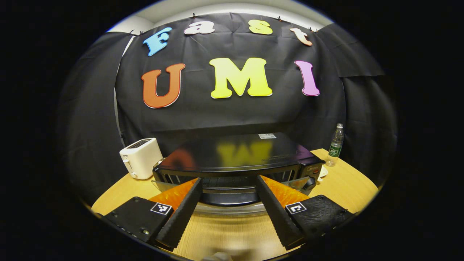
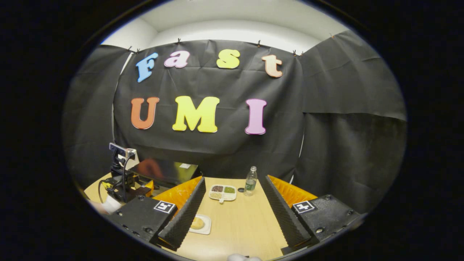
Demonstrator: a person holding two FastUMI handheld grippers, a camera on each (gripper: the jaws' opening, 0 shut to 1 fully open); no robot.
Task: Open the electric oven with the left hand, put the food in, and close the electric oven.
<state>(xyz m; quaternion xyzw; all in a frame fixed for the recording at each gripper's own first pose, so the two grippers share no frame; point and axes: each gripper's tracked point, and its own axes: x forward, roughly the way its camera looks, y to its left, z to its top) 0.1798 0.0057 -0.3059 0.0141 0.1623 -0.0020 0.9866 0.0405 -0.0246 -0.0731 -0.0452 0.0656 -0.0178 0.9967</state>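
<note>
I am seeing a glossy black oven [image 1: 235, 154] mirroring yellow and orange, a white toaster [image 1: 140, 157], a pale wood table [image 2: 239, 221], a clear green-labelled bottle [image 2: 250, 181], and a golden bun [image 2: 197, 223] on a white plate [image 2: 206, 229].

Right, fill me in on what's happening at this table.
A person holds a gripper in each hand. The left gripper is open, right in front of the electric oven, whose door appears to be tilted partly open. The right gripper hangs open above the table, holding nothing. The food sits on a small tray by its left finger, not yet picked up.
</note>
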